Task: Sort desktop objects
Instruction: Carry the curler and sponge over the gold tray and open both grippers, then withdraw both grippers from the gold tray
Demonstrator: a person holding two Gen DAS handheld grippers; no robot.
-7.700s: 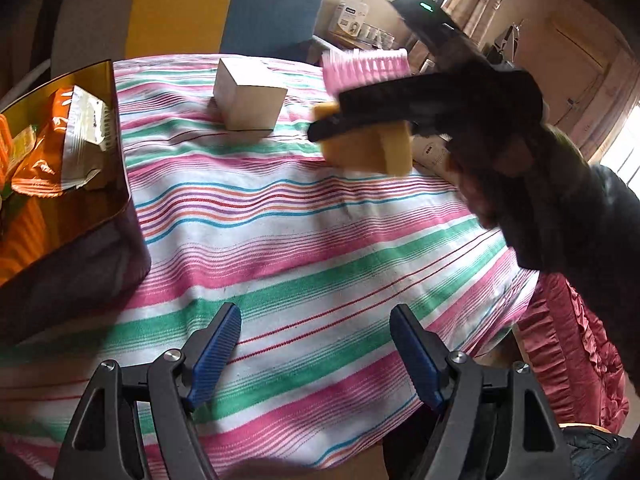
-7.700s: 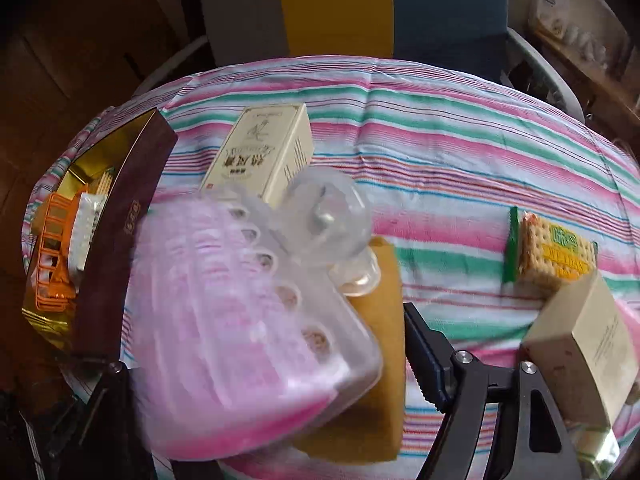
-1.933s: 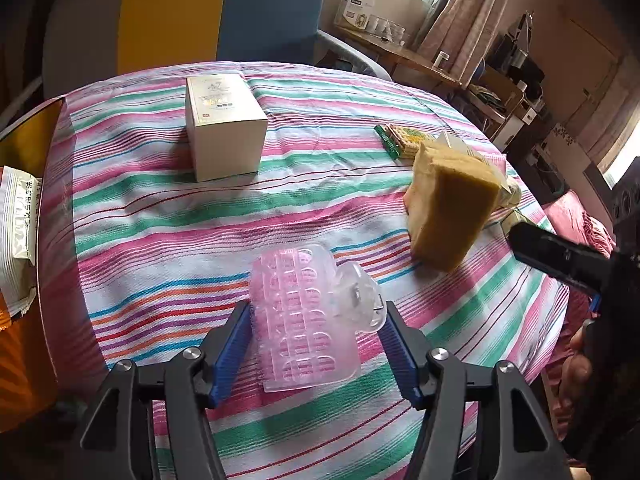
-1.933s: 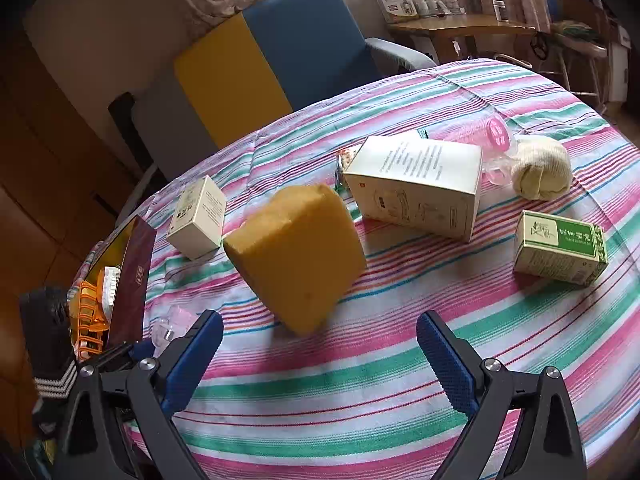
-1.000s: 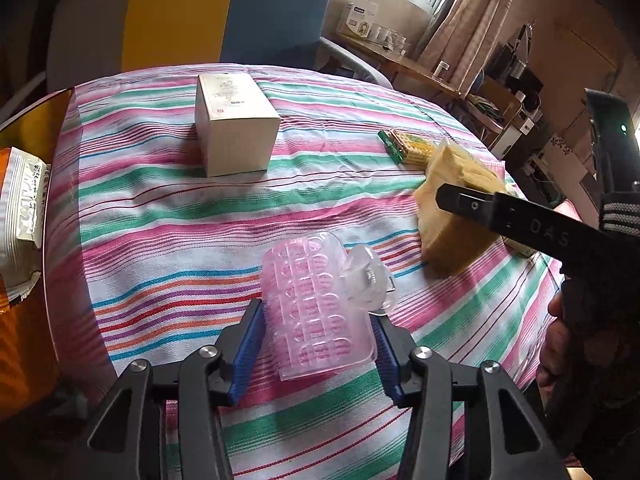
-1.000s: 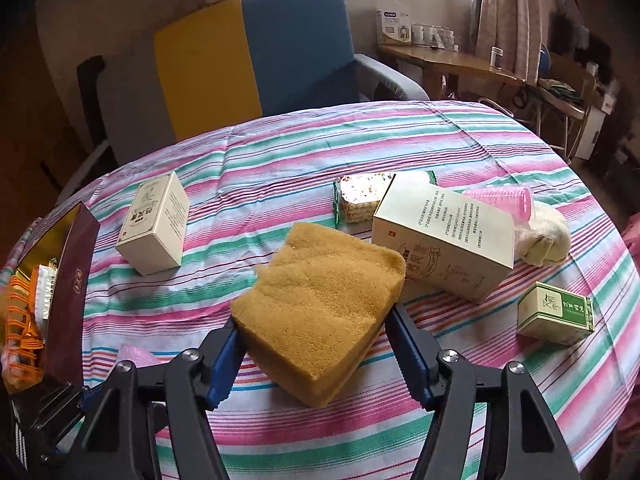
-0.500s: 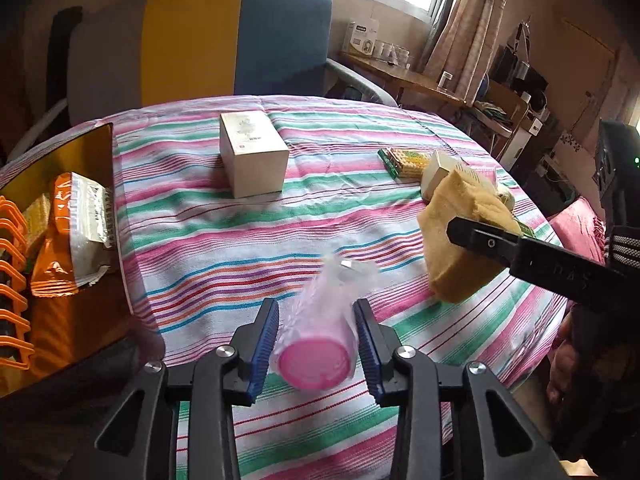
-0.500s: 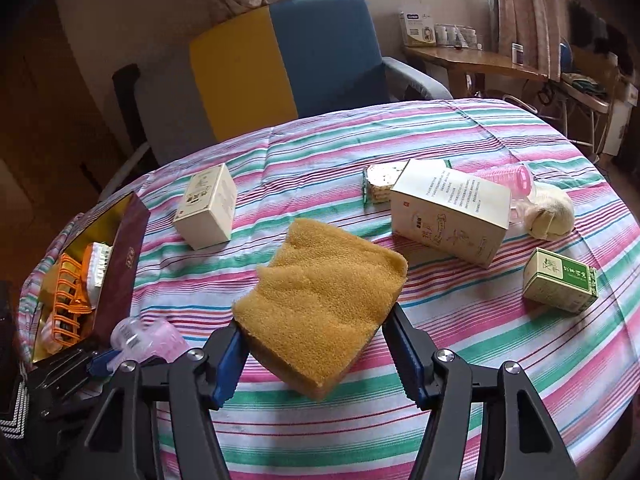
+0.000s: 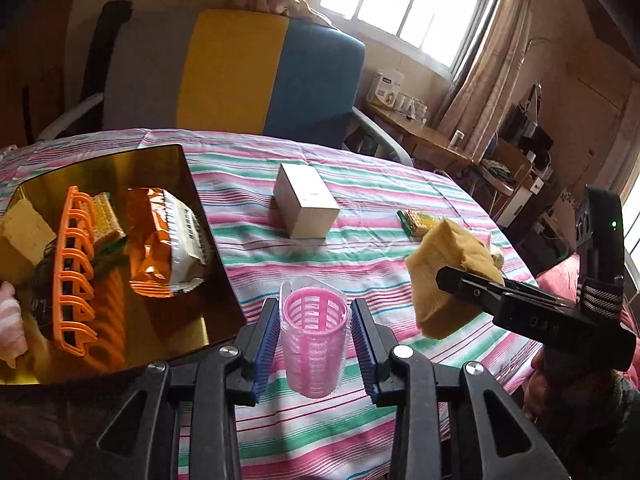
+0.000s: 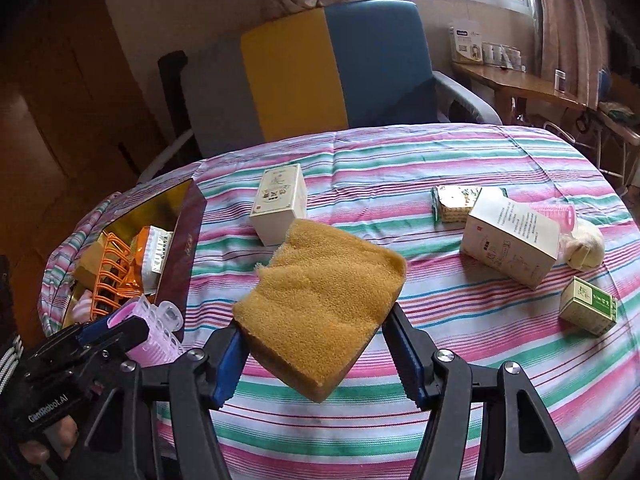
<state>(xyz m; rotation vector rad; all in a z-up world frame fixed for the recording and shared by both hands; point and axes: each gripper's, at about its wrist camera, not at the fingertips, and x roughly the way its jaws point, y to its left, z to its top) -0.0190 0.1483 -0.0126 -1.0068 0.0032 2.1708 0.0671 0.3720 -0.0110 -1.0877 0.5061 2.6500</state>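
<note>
A pink roller (image 9: 313, 342) is pinched in the left tongs (image 9: 313, 350) (above the counter (image 9: 360, 196)); a sponge (image 10: 320, 308) is clamped in the right tongs (image 10: 316, 356), right of the gold box (image 9: 176, 160).

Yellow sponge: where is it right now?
The yellow sponge is off the table, clamped in the right gripper, right of the left gripper's pink hair roller.

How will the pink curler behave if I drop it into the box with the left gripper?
The pink curler is a hollow mesh tube in thin clear packaging, so it is probably very light and somewhat squashy under the left gripper. Being round, it may roll or bounce on landing. The box already holds uneven items, which might stop it.
</note>
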